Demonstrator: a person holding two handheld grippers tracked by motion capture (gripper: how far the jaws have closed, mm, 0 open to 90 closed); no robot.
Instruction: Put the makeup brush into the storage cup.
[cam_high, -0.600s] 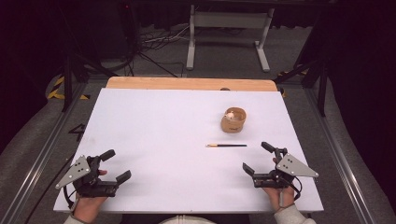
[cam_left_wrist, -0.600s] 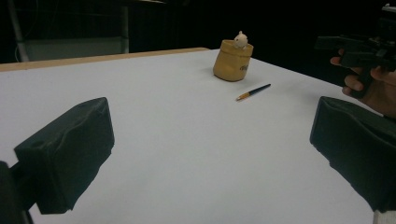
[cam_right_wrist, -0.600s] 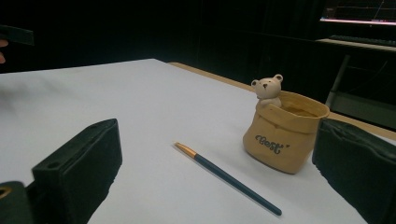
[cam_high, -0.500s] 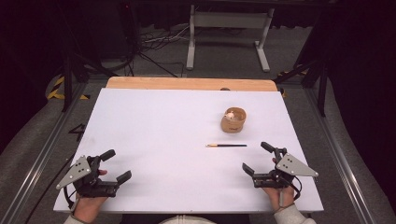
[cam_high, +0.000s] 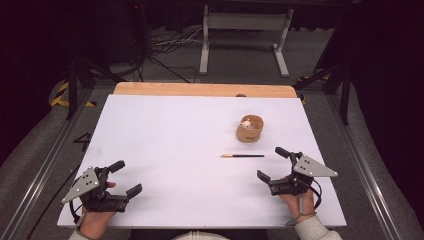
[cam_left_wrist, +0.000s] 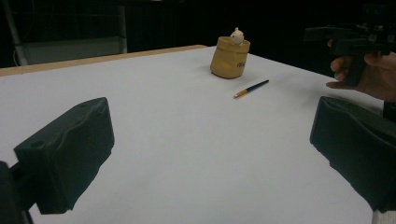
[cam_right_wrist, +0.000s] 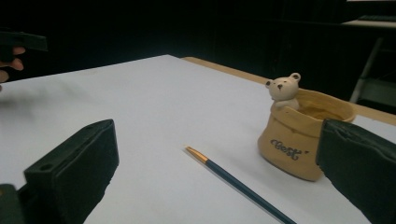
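On the right half of the white table top, a dark-barrelled pencil with a gold-coloured end lies flat, that end toward the person's left, touching nothing. Just beyond it, nearer the far edge, stands a tan sack-shaped pot with a small white bear figure perched on its rim and dark lettering on its side; the pot is upright and apart from the pencil. In the right gripper view the pencil runs diagonally across the table between the two black jaws, with the pot beside it, partly covered by the right-hand jaw. The right gripper rests at the near right of the table, near the pencil but not touching it, held by the right hand; its jaws are spread wide and hold nothing. The left gripper sits at the near left corner, well apart from both objects, held by the left hand; its jaws are likewise spread, with only bare table between them. A strip of wooden board shows along the far edge of the white surface.
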